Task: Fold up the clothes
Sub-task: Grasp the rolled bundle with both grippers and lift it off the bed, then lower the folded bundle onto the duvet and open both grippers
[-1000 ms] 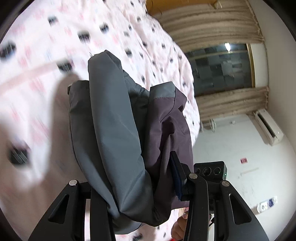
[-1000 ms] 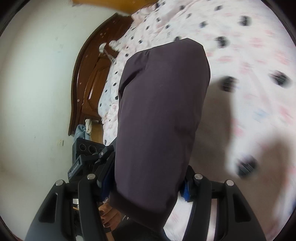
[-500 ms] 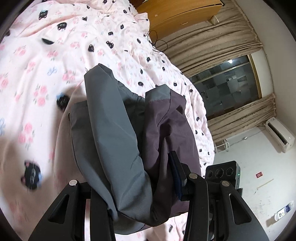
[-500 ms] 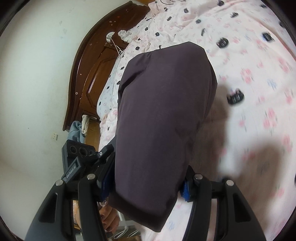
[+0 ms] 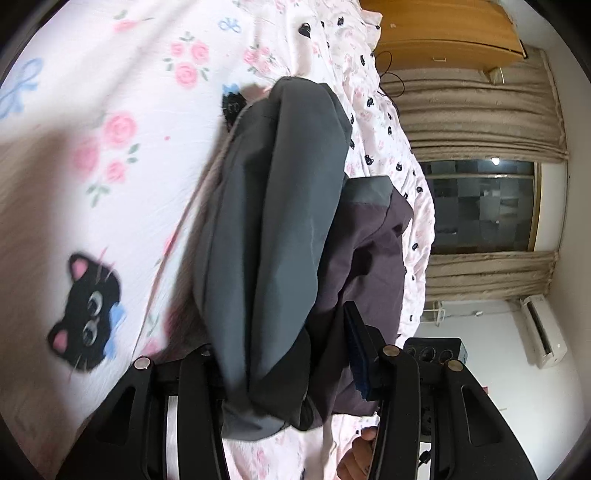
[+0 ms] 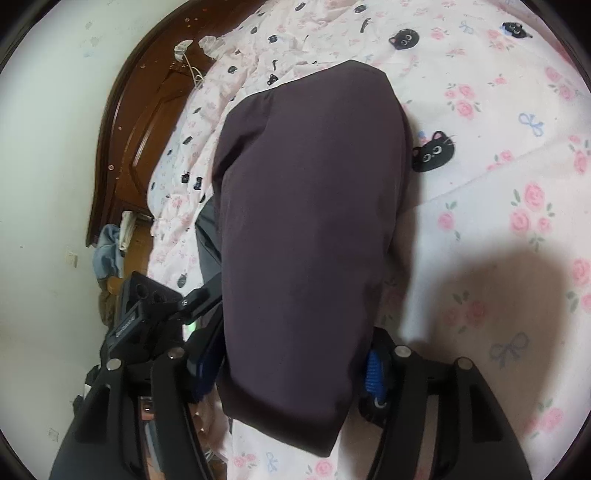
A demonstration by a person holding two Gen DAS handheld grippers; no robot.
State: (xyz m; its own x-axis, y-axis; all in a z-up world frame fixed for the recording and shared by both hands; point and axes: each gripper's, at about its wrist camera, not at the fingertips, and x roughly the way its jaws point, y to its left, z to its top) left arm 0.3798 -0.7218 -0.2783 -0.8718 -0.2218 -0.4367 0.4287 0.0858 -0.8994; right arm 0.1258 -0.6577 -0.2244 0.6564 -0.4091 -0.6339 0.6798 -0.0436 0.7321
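A folded garment, grey [image 5: 273,221] on one side and dark purple [image 6: 314,203] on the other, hangs over a pink bedcover [image 5: 110,166] printed with roses and black cats. My left gripper [image 5: 277,354] grips its near end; the jaws are opening, but cloth still fills the gap against the blue pad [image 5: 356,354]. My right gripper [image 6: 291,365] holds the purple side the same way, its jaws also opening with cloth between the pads [image 6: 373,373]. The garment's far end lies close to the bedcover [image 6: 498,184]. Each view shows the other gripper beside the garment.
A dark wooden headboard [image 6: 147,110] stands at the left of the bed, with bundled clothes [image 6: 107,254] below it. A dark window [image 5: 480,206] with beige curtains, a wooden cabinet [image 5: 443,29] and an air conditioner [image 5: 543,332] lie beyond the bed.
Both grippers have sunk toward the bed with the garment between them, so the bedcover looks much closer. The garment now leans more to the right in the left wrist view.
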